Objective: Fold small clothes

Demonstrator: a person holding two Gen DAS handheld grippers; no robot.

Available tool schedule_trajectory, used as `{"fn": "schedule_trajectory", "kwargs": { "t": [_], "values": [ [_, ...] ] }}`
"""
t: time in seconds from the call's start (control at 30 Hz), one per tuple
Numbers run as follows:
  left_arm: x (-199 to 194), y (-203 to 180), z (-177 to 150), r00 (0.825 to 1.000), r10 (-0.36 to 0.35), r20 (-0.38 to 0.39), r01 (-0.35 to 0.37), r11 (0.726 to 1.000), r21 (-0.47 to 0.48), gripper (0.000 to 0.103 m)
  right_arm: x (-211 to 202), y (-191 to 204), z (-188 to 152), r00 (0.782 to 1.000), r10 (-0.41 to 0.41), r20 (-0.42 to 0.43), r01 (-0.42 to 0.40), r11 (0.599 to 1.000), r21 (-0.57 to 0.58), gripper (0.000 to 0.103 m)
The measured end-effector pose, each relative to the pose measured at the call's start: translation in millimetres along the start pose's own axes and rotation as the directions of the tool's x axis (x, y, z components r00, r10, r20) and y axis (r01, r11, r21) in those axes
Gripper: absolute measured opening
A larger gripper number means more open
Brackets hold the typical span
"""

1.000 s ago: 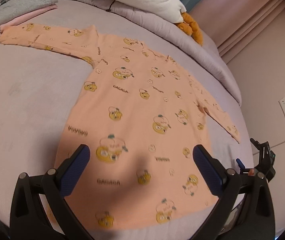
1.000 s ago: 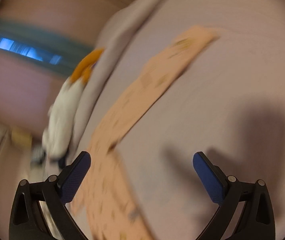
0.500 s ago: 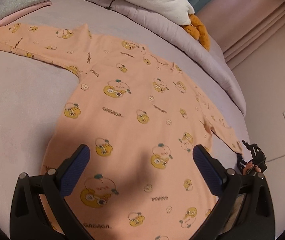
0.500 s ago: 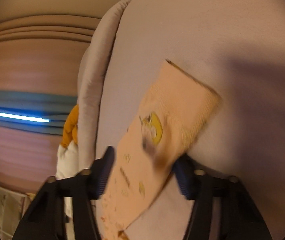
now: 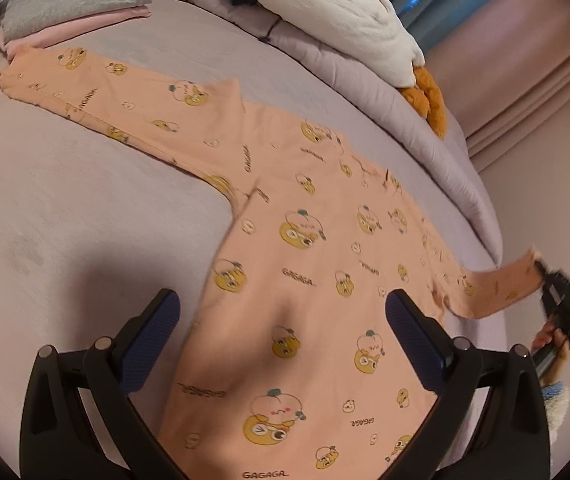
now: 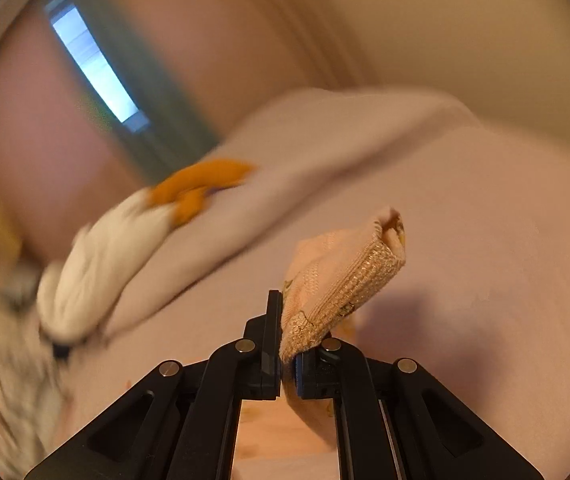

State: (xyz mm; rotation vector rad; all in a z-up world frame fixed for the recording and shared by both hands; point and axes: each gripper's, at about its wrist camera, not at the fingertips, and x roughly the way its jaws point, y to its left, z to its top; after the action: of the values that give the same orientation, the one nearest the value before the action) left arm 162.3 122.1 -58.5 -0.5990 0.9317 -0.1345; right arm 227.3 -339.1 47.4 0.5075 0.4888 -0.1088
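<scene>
Peach shirt (image 5: 305, 264) lies flat on the bed (image 5: 65, 216); right gripper (image 6: 287, 360) pinches its sleeve cuff (image 6: 345, 280), left gripper (image 5: 283, 340) hovers agape.

Left wrist view looks down across the bed (image 5: 65, 208) from above; right wrist view sits low, close to its surface. Both share the white-and-orange plush (image 5: 349, 28), upper right and centre left.

Shirt (image 5: 317, 264) lay flat on the bed (image 5: 65, 216), hem near, collar far. One sleeve (image 5: 97, 96) ran far-left toward folded clothes stack (image 5: 73, 4) at far-left corner. Other sleeve cuff (image 6: 349, 276) was off the bed at right edge, betw. jaws of right gripper (image 6: 287, 360). Left gripper (image 5: 281, 344) hung over the hem. Duvet (image 5: 385, 92) w/ plush toy (image 5: 349, 20) on it lay behind the shirt.
</scene>
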Motion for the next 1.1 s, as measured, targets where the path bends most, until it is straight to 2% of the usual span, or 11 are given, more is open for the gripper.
{"fn": "schedule_trajectory", "kwargs": {
  "t": [0.13, 0.23, 0.37, 0.57, 0.63, 0.67, 0.77, 0.83, 0.97, 1.07, 1.1],
  "values": [
    [-13.2, 14.5, 5.0, 1.0, -0.003, 0.019, 0.004, 1.0, -0.011, 0.103, 8.6, 132.2, -8.5, 1.0, 0.021, 0.0, -0.02, 0.958, -0.287, 0.006],
    [-23.1, 32.2, 7.9, 1.0, -0.003, 0.031, 0.004, 1.0, -0.029, 0.103, 41.7, 222.2, -46.1, 0.999, -0.049, -0.009, 0.038, 0.861, -0.507, 0.006],
    [-31.7, 58.0, 12.2, 0.998, 0.037, 0.043, -0.035, 0.998, -0.059, 0.103, 93.3, 306.0, -151.6, 0.986, -0.162, -0.025, 0.086, 0.64, -0.764, 0.006],
    [-39.8, 88.5, 16.6, 0.993, 0.101, 0.057, -0.094, 0.99, -0.102, 0.103, 130.5, 337.6, -283.2, 0.973, -0.232, 0.002, 0.079, 0.326, -0.942, 0.009],
    [-41.4, 93.5, 18.0, 0.992, 0.106, 0.065, -0.098, 0.989, -0.11, 0.103, 126.3, 341.5, -308.2, 0.973, -0.23, 0.026, 0.077, 0.218, -0.973, 0.045],
    [-41.8, 96.2, 18.5, 0.992, 0.104, 0.071, -0.095, 0.989, -0.116, 0.103, 117.7, 336.8, -316.7, 0.976, -0.217, 0.004, 0.048, 0.198, -0.979, 0.049],
    [-38.2, 103.4, 23.4, 0.994, 0.085, 0.071, -0.073, 0.985, -0.154, 0.103, 101.2, 338.7, -315.9, 0.989, -0.129, -0.068, -0.041, 0.203, -0.978, 0.05],
    [-38.4, 108.1, 27.7, 0.996, 0.036, 0.08, -0.021, 0.983, -0.182, 0.103, 91.5, 332.7, -294.2, 0.984, -0.081, -0.156, -0.13, 0.263, -0.956, 0.05],
    [-41.0, 123.2, 44.2, 0.989, -0.038, 0.142, 0.074, 0.964, -0.254, 0.103, 72.0, 283.7, -228.1, 0.884, 0.125, -0.451, -0.428, 0.607, -0.67, 0.05],
    [-39.1, 137.9, 59.9, 0.977, -0.097, 0.192, 0.157, 0.93, -0.333, 0.102, 85.3, 236.1, -203.9, 0.845, 0.173, -0.506, -0.43, 0.783, -0.449, 0.05],
    [-37.3, 142.8, 66.0, 0.971, -0.109, 0.214, 0.181, 0.917, -0.356, 0.102, 88.1, 228.6, -203.2, 0.847, 0.166, -0.506, -0.416, 0.799, -0.435, 0.049]
  ]
}}
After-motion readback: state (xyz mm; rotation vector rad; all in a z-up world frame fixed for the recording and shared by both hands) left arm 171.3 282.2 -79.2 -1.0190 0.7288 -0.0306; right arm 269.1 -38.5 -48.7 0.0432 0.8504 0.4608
